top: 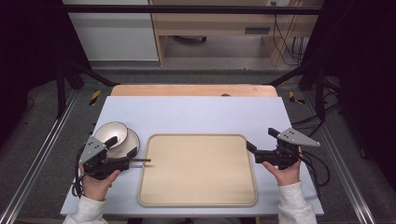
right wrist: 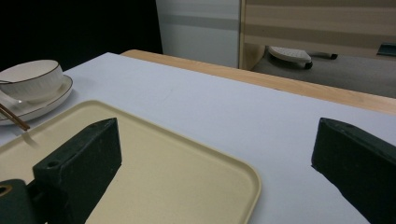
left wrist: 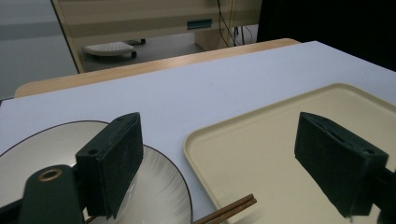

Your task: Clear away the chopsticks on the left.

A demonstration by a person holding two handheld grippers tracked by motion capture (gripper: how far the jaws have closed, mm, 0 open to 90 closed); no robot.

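Near the left edge of the table [top: 196, 112], a white bowl [top: 112, 133] sits on a dark-rimmed plate [top: 128, 142]. Just in front of them the person's left hand [top: 95, 184] holds the left tool [top: 123, 147], its jaws spread wide over the plate's near side and gripping nothing. A pair of brown chopsticks [top: 140, 160] lies from the plate's edge across the left rim of a beige tray [top: 198, 170], which fills the middle of the table toward its near edge. Beside the tray's right rim the right hand [top: 285, 172] holds the right tool [top: 261, 138], jaws likewise wide apart and empty, above the table.
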